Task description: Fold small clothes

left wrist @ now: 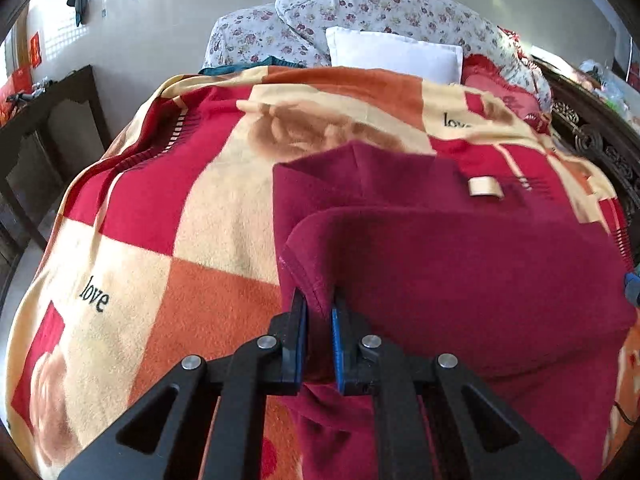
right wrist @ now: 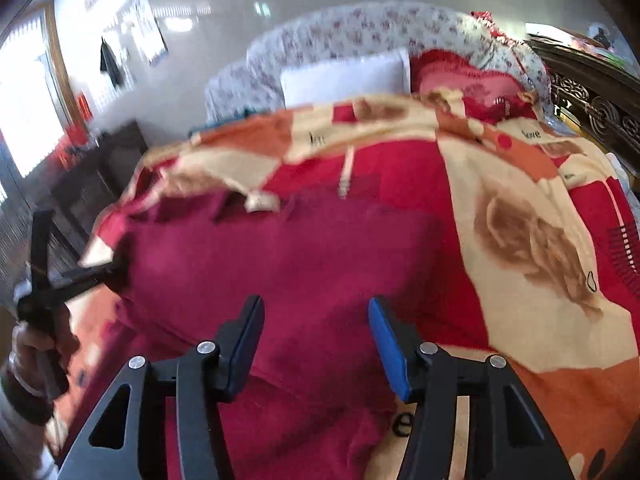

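**One corner pinched, the fold barely begun**

A single dark red garment [left wrist: 460, 264] lies spread on the checked blanket [left wrist: 192, 216] covering the bed, with a pale label [left wrist: 485, 188] showing near its far edge. The left gripper [left wrist: 319, 312] is pressed together on a hemmed corner at the near left of the cloth, which bunches up between its pads. The right gripper [right wrist: 316, 340] stands spread above the near right part of the garment; nothing I can see is caught in it, and that view is blurred.

As I judge it, the near edge is gathered but not yet carried over, so the fold itself is still to be done.

Counted: one garment, two grippers, one blanket, one white pillow [left wrist: 394, 54], and one flowered quilt [left wrist: 360, 8] heaped behind it.
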`<state>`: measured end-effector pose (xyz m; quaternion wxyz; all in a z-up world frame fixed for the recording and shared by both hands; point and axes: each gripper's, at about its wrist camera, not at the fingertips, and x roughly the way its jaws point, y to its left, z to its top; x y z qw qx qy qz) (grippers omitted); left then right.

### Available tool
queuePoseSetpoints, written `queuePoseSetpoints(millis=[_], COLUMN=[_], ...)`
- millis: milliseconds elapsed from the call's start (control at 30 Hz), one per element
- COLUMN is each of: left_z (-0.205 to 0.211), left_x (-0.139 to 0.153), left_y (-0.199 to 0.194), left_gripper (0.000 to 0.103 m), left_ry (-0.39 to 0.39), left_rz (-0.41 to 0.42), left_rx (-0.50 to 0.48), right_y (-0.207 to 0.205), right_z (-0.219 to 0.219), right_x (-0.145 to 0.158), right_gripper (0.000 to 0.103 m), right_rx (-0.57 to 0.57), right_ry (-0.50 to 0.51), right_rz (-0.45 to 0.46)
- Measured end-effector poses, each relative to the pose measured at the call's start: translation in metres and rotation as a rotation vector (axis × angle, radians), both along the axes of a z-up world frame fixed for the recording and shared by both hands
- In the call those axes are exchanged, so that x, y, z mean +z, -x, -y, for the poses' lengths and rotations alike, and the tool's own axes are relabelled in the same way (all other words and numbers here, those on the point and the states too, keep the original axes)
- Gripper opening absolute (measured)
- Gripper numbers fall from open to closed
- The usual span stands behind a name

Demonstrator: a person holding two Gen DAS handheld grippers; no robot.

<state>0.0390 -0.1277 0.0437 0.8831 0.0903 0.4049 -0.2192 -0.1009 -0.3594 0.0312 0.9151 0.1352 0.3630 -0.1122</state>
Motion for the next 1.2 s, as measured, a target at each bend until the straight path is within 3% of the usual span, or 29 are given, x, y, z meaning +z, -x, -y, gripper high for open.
queuePoseSetpoints(millis=[167, 300, 400, 500, 567, 633, 767, 900, 1067, 1200], left_z=[0.0, -0.003, -0.001, 0.001, 0.0, -0.002, -0.006, -0.007, -0.006, -0.009], left_x=[0.004, 0.005, 0.002, -0.002, -0.004, -0.005, -0.004, -0.005, -0.01, -0.012], left_y=[0.012, 0.016, 0.016, 0.017, 0.018, 0.02, 0.024, 0.028, 0.023, 0.022], left_gripper=[0.011, 0.013, 0.016, 0.023, 0.027, 0.04, 0.046, 0.06, 0.061, 0.062], left_ry=[-0.02, -0.019, -0.03, -0.043, -0.045, -0.05, -0.043, -0.04, -0.05, -0.035], left_rz=[0.04, 0.046, 0.057, 0.07, 0.074, 0.078, 0.074, 0.077, 0.073, 0.057], left_rx=[-0.019, -0.014, 0.0, 0.011, 0.017, 0.022, 0.024, 0.022, 0.028, 0.036], right_y=[0.011, 0.022, 0.021, 0.021, 0.025, 0.031, 0.038, 0.032, 0.017, 0.02], right_z=[-0.016, -0.024, -0.026, -0.02, -0.021, -0.022, -0.03, -0.032, -0.018, -0.019], right_x=[-0.005, 0.005, -0.003, -0.017, -0.013, -0.004, 0.011, 0.012, -0.012, -0.009], right_gripper=[0.056, 0.056, 0.056, 0.057, 0.058, 0.058, 0.058, 0.058, 0.058, 0.059], right_rx=[0.024, 0.027, 0.014, -0.009, -0.019, -0.023, -0.017, -0.029, -0.074, -0.075], right_ry=[0.145, 0.152, 0.186, 0.164, 0.14, 0.115, 0.092, 0.073, 0.07, 0.073], right_rz=[-0.083, -0.058, -0.101, -0.122, -0.106, -0.079, -0.025, 0.005, -0.06, -0.06])
